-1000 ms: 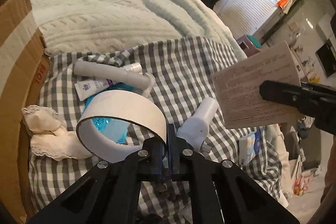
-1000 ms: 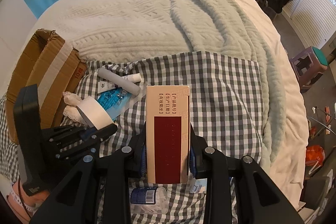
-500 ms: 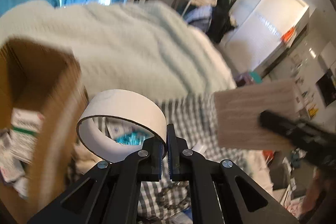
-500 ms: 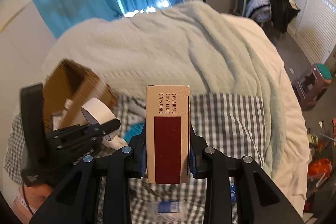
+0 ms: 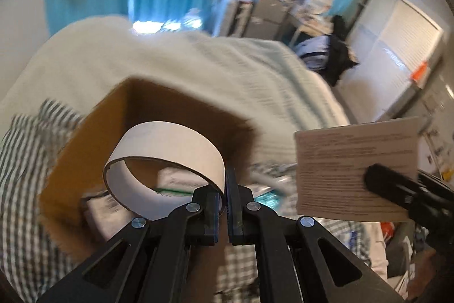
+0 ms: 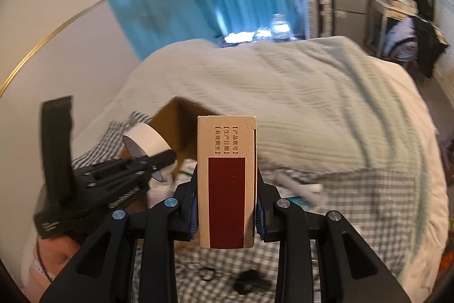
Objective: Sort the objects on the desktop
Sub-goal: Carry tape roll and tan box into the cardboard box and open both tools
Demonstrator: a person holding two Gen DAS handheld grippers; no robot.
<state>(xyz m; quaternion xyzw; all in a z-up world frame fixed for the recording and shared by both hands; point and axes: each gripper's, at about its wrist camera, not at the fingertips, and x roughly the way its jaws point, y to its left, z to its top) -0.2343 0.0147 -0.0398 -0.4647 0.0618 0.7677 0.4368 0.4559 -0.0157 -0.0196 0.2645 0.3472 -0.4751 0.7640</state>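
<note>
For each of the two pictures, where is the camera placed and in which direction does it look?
Left wrist: on the left gripper, looking down at the open brown cardboard box; its fingers pinch a white tape ring.
Right wrist: on the right gripper, facing the bed; it clamps a beige carton with a dark red panel.
Shared: box, ring, carton, each other's gripper.

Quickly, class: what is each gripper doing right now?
Left gripper: closed on the tape roll.
Right gripper: closed on the medicine box.
</note>
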